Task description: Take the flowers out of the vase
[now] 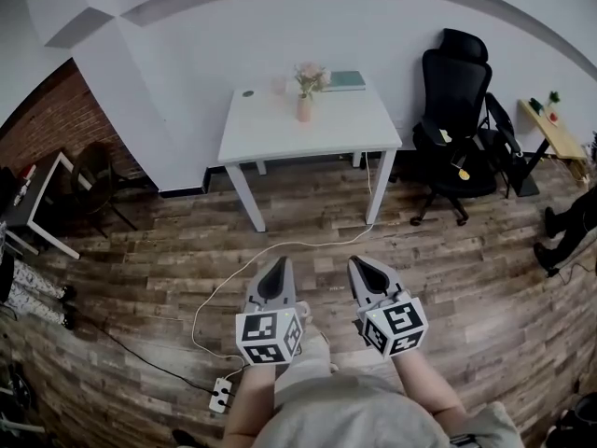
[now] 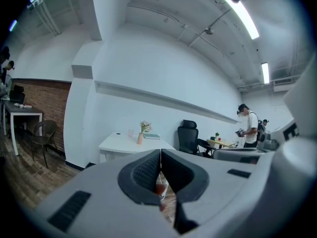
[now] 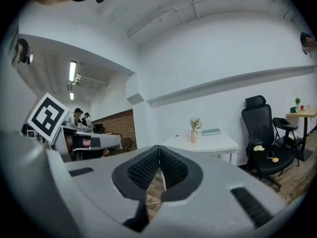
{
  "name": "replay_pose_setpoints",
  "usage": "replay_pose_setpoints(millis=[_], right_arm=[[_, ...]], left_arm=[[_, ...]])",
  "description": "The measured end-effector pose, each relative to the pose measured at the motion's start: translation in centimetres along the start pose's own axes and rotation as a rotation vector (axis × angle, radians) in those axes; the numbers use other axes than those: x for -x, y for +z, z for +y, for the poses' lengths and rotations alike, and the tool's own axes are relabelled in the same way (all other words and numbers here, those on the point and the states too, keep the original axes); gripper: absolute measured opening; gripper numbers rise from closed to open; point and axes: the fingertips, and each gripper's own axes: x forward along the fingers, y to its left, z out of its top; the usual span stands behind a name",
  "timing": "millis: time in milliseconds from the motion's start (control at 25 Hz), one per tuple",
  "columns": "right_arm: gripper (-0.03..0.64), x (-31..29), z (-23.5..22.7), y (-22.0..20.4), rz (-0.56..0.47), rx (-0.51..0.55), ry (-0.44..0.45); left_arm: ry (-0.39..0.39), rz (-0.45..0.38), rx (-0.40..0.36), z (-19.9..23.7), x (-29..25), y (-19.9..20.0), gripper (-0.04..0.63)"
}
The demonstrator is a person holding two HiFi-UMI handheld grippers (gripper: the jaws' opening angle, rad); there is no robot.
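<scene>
A small pink vase [image 1: 304, 108] with pale flowers [image 1: 310, 77] stands on a white table [image 1: 280, 133] far ahead, near its back edge. The same vase [image 2: 140, 139] and flowers [image 2: 144, 127] show small in the left gripper view, and the vase [image 3: 193, 137] also in the right gripper view. My left gripper [image 1: 274, 271] and right gripper [image 1: 366, 271] hang side by side over the wooden floor, well short of the table. Both are shut with nothing between their jaws.
A black office chair [image 1: 454, 110] stands right of the table. A teal book [image 1: 346, 80] and a clear cup [image 1: 278, 87] lie on the table beside the vase. A white cable [image 1: 280, 250] and power strip [image 1: 219, 396] cross the floor. Another desk [image 1: 37, 203] stands left, a small wooden table [image 1: 557, 133] right.
</scene>
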Motion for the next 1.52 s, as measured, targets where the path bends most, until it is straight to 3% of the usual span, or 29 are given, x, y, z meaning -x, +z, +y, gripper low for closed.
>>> replay_pose_setpoints(millis=[640, 1520], right_arm=[[0.114, -11.5, -4.5, 1.6, 0.008, -0.009, 0.023], [0.144, -31.9, -10.8, 5.6, 0.005, -0.015, -0.049]], left_arm=[[-0.001, 0.006, 0.006, 5.4, -10.8, 1.6, 0.008], [-0.065, 0.048, 0.000, 16.5, -29.2, 5.8, 0.008]])
